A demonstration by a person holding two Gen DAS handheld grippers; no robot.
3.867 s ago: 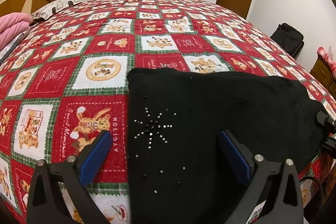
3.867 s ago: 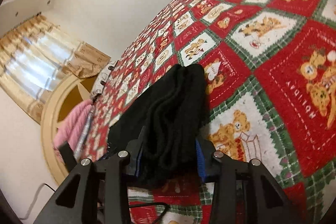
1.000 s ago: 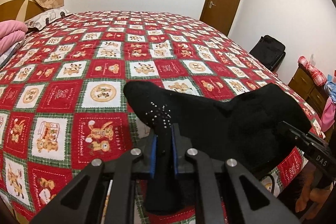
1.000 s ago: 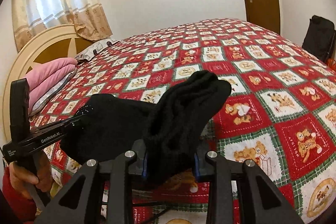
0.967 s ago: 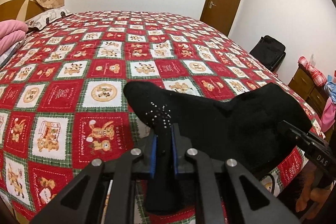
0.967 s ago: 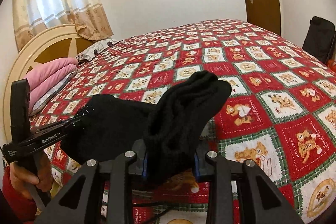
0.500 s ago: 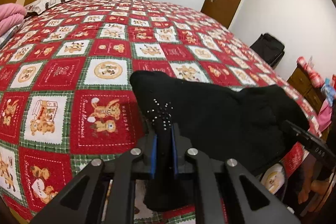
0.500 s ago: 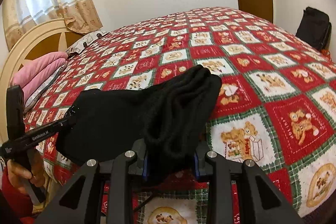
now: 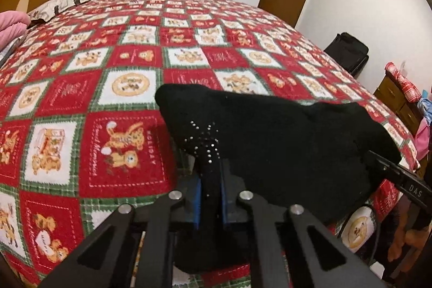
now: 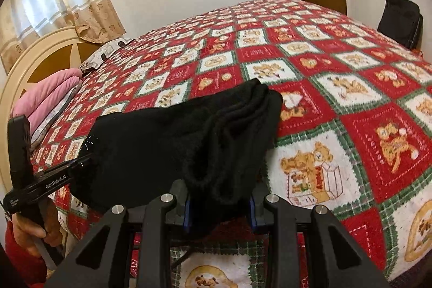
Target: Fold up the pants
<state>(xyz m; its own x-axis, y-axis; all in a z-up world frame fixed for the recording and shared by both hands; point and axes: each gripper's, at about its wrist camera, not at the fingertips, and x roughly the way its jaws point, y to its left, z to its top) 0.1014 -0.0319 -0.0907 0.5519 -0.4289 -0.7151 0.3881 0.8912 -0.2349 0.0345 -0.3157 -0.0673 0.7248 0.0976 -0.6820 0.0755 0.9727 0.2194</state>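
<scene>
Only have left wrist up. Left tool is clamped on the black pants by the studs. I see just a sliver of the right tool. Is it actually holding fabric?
Observer: Yes. The right tool is shut on a thick bunch of the pants, several layers stacked between its pads.
Operator: How does the left side look from there?
Observer: The left tool pinches the studded corner at the far left, and a hand grips its handle below the bed edge.
</scene>
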